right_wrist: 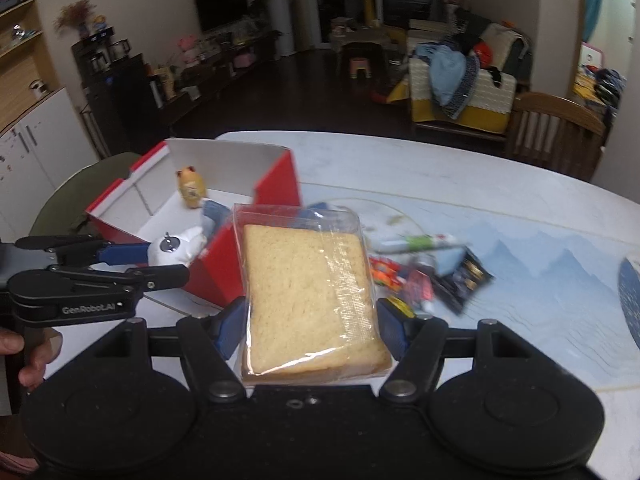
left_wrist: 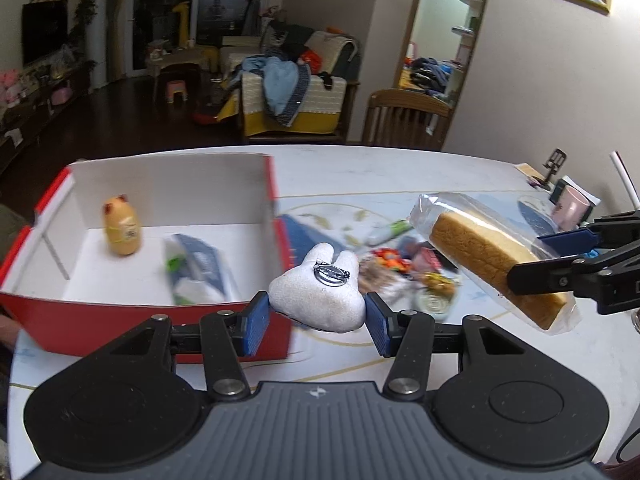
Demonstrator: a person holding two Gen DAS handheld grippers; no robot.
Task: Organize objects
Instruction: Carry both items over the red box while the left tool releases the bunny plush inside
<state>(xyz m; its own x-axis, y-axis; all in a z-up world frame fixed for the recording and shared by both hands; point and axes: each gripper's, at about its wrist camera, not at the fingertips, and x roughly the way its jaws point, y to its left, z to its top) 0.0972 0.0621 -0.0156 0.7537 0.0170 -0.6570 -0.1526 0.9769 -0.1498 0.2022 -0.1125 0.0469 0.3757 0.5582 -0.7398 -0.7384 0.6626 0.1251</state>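
Left tool (left_wrist: 316, 312) grips white plush (left_wrist: 320, 296), right tool (right_wrist: 312, 328) bagged bread (right_wrist: 308, 300), beside red box (left_wrist: 132, 320).

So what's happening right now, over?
Left gripper shut on white plush. Right gripper shut on bagged bread. Red box close by, nothing blocking it.

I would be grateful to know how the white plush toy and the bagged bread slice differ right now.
The white plush toy is lumpy, soft and unwrapped, with a metal pin badge on it; the bagged bread slice is flat, tan and sealed in clear plastic. The left gripper holds the toy near the red box; the right gripper holds the bread. Both are held above the table.
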